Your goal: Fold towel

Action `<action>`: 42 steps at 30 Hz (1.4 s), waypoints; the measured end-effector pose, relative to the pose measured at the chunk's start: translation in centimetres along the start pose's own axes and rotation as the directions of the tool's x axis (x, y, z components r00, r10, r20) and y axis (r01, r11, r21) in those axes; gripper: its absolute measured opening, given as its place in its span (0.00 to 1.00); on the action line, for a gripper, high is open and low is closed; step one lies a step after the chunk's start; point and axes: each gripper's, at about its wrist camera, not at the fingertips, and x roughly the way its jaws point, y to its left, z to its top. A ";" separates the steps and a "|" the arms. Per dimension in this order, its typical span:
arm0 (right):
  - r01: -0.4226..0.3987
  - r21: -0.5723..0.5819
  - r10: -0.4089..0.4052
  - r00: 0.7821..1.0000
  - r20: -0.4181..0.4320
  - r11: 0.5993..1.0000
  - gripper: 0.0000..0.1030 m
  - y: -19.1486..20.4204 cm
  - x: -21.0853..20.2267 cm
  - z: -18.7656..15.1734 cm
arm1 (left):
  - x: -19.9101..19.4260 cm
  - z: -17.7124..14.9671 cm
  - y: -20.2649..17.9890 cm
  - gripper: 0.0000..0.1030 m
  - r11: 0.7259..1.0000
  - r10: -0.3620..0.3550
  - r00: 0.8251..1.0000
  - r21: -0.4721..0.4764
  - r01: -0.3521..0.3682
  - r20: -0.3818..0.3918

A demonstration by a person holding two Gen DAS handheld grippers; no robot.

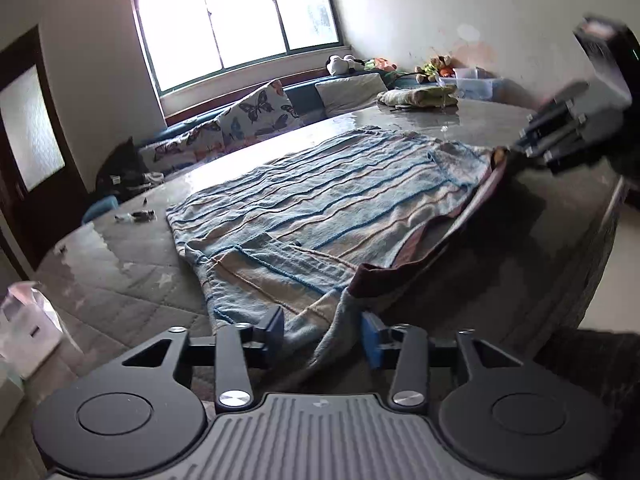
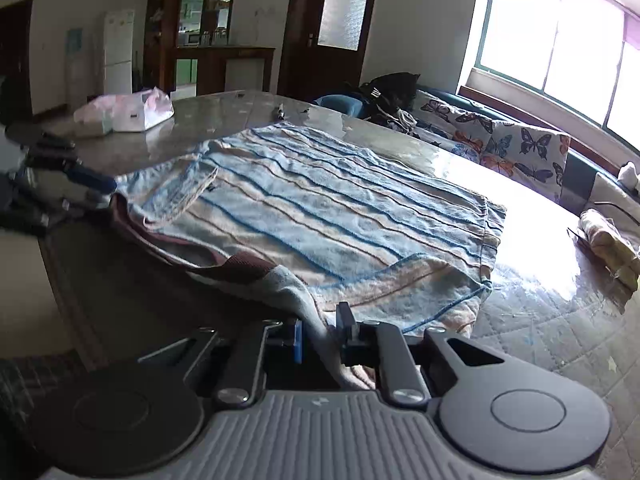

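On the table, striped towel, near corners between both claws

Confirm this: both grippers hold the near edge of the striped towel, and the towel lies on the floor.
Wrong place. The towel lies on the table, not the floor, as the right wrist view shows. The left gripper and right gripper do hold its near edge.

Blue-and-beige striped towel spread flat on worktop, rumpled, near edge lifted, maroon underside showing.
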 end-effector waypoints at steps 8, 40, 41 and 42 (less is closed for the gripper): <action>-0.015 0.046 0.014 1.000 0.022 0.999 0.14 -0.6 -0.4 1.5 | 0.2 -0.6 -0.9 0.50 0.989 0.027 1.000 0.145 -0.028 0.010; -0.054 0.037 0.052 0.997 0.062 0.998 0.04 1.3 -4.6 0.0 | -4.6 -0.1 0.3 0.06 0.996 -0.013 0.999 0.093 0.009 0.039; -0.063 0.029 0.061 0.996 0.062 0.998 0.04 1.8 -5.5 -0.3 | -5.4 -0.2 0.0 0.06 0.996 -0.013 0.999 0.088 0.009 0.039; -0.074 0.023 0.073 0.995 0.061 0.997 0.04 2.3 -6.4 -0.5 | -6.3 -0.4 -0.2 0.06 0.997 -0.013 0.999 0.082 0.010 0.040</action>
